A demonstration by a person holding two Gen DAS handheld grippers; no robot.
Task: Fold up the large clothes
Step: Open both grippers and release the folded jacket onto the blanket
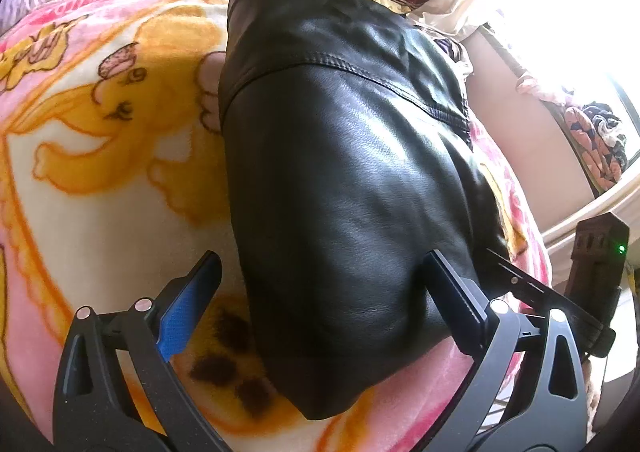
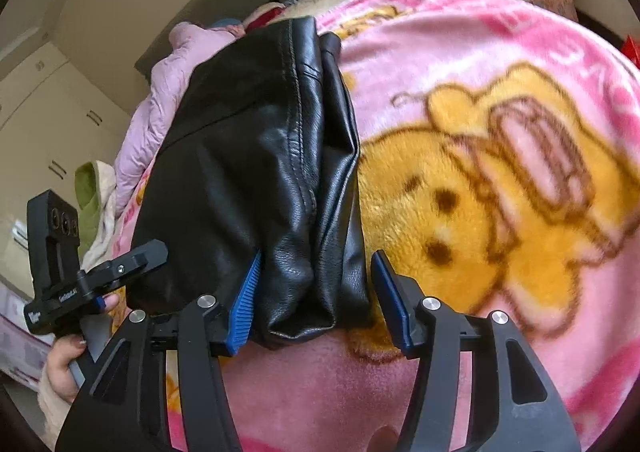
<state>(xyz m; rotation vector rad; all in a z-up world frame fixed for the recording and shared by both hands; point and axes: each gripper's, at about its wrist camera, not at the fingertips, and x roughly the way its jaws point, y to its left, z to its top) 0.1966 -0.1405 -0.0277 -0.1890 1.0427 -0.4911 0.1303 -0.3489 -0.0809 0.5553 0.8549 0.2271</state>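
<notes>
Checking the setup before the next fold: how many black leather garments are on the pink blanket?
1. The black leather garment lies folded lengthwise along the pink cartoon blanket, its near end between both grippers. Others may be hidden.

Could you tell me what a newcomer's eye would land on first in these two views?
The folded black leather garment lies lengthwise down the middle of the bed. Under it spreads a pink blanket with big yellow cartoon bears. Both the left gripper and right gripper straddle its near end, jaws apart.
</notes>
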